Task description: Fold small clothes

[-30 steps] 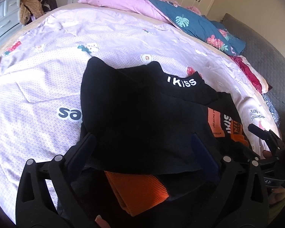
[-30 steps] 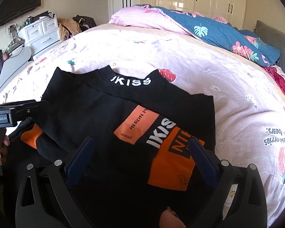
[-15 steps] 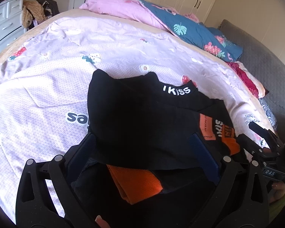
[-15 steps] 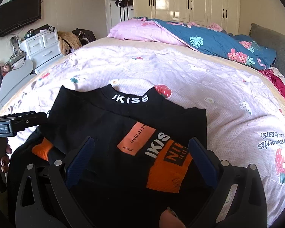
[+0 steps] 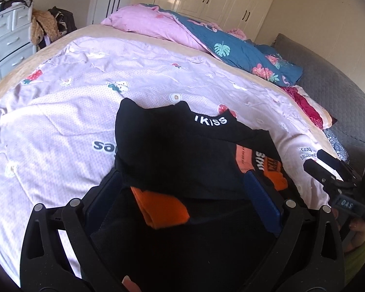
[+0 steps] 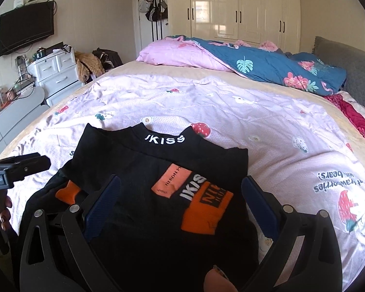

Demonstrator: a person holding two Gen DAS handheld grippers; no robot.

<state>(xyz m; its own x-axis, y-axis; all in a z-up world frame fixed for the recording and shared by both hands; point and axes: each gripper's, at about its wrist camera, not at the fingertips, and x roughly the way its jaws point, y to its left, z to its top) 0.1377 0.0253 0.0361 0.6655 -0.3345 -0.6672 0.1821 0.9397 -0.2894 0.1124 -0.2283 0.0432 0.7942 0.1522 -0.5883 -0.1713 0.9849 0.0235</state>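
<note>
Two views show one black top lying partly folded on the bed.

Left wrist view: the top (image 5: 177, 150) lies on the pale pink sheet (image 5: 60, 126), its collar with white "IKISS" lettering at the far edge. An orange cuff (image 5: 160, 206) pokes out from under the folded black layer, near the camera. The left gripper (image 5: 182, 194) has its blue-padded fingers (image 5: 103, 194) wide apart on either side of the near part of the top, with nothing pinched between them. The right gripper (image 5: 328, 168) shows at the right edge, beside the top's orange print; whether it is apart or together cannot be told from this side.

Right wrist view: the top (image 6: 138, 170) lies ahead, with the orange print panels (image 6: 202, 204) facing up and an orange cuff (image 6: 68, 191) at its left. The right gripper (image 6: 181, 194) stands spread wide over the near hem, gripping nothing. The left gripper (image 6: 19, 168) sits at the left edge, just beside the top. A quilt (image 6: 267, 65) and a pink pillow (image 6: 180, 54) lie at the far end of the bed.
</note>
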